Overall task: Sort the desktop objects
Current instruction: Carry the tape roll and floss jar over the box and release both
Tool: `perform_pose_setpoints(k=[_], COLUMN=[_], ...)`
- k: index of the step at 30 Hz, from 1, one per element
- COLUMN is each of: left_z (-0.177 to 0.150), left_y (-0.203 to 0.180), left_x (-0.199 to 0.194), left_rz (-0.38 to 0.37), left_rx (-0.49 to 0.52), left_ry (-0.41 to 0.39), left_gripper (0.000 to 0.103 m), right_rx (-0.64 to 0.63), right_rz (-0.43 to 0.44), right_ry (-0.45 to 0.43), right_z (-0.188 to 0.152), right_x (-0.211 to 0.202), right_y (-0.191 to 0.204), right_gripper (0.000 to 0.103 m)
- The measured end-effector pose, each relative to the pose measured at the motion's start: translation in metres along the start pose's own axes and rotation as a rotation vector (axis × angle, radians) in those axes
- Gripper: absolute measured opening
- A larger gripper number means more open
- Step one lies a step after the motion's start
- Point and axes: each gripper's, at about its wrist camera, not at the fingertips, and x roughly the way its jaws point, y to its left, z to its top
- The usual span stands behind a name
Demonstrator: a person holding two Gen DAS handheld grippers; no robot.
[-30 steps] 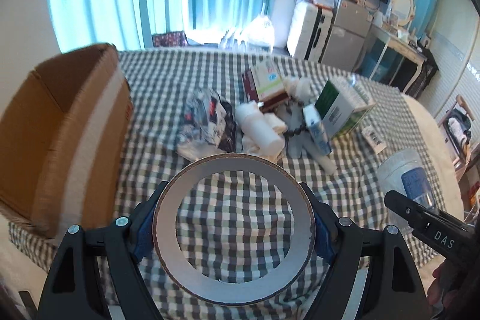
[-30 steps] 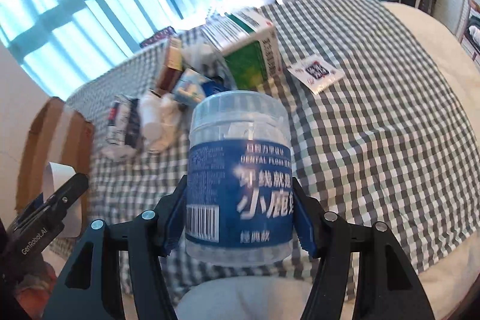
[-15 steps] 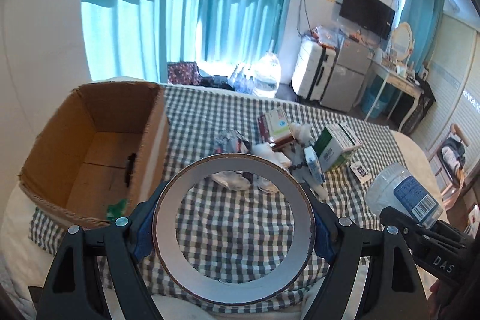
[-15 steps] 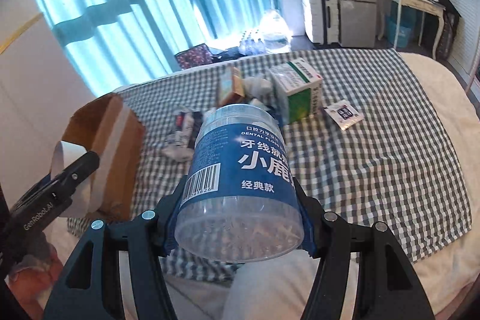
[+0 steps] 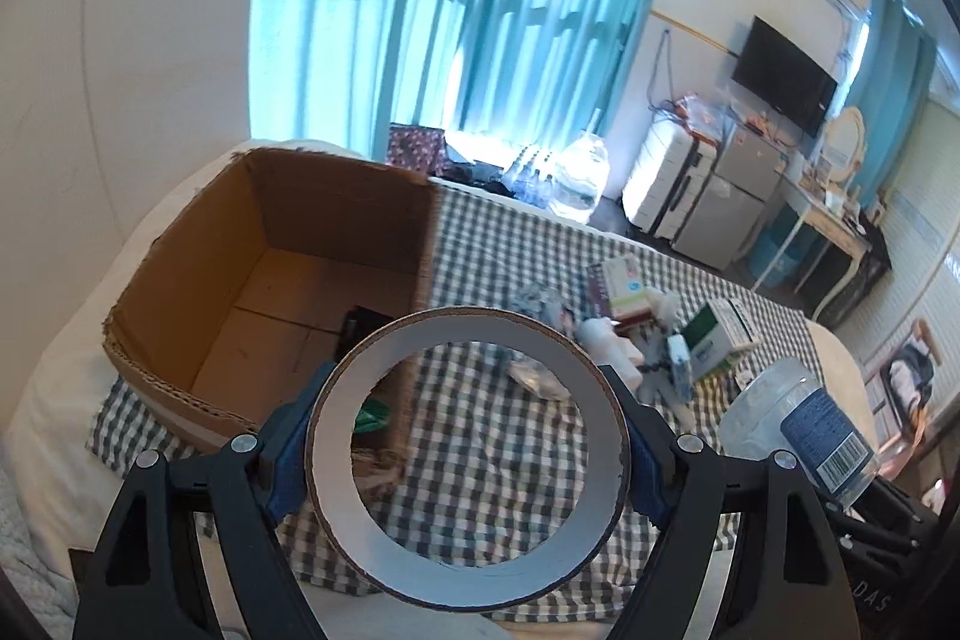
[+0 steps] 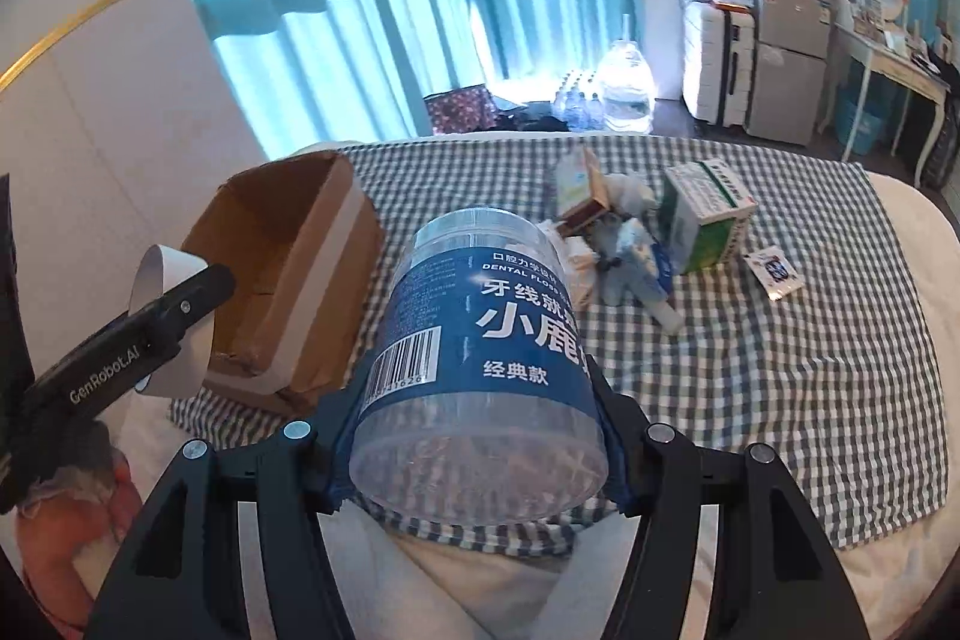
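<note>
Blue curtains (image 5: 456,10) hang behind a bed with a checked cloth (image 6: 780,370) spread on it. My two hands hold grippers above the near edge of the bed, both pointing down at a slant.

On the left side of the cloth sits a big brown cardboard box (image 5: 198,292), open at the top. At the bottom of it I can see a dark thing (image 5: 360,328) and something green (image 5: 372,415), but I cannot tell what they are.

Farther back on the cloth lies a pile of small things (image 6: 618,226): little boxes, a tube and some white bits. A green and white box (image 6: 702,220) stands at the right of the pile, and a small flat packet (image 6: 774,274) lies just beside it.

My right gripper (image 6: 480,436) is clamped on a clear plastic jar (image 6: 480,370) with a blue label. Its pads press on both sides, and the jar tips away from me, bottom end near the camera. It is up in the air, to the right of the cardboard box.

My left gripper (image 5: 468,454) is clamped on a roll of tape (image 5: 468,460), a wide ring with a white inside. The pads squeeze it from left and right. I hold it up beside the near corner of the cardboard box, and I can see the cloth through its hole.
</note>
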Motion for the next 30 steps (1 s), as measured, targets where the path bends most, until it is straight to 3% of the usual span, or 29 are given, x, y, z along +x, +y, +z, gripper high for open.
perform_pose_setpoints(k=[10, 20, 28, 30], left_z=[0.021, 0.023, 0.024, 0.025], left_y=[0.059, 0.112, 0.118, 0.12], left_x=[0.021, 0.064, 0.084, 0.085], left_rz=[0.089, 0.159, 0.166, 0.188], left_rx=[-0.044, -0.08, -0.048, -0.038], left_ry=[0.018, 0.099, 0.121, 0.132], left_gripper=[0.083, 0.083, 0.088, 0.093], right_rx=[-0.081, -0.112, -0.011, 0.028], right_rz=[0.085, 0.188, 0.288, 0.305], right_ry=[0.049, 0.124, 0.128, 0.12], right_z=[0.027, 0.045, 0.061, 0.069], right_x=[0.049, 0.117, 0.15, 0.153], right_y=[0.063, 0.122, 0.134, 0.135], right_gripper=[0.061, 0.061, 0.062, 0.073])
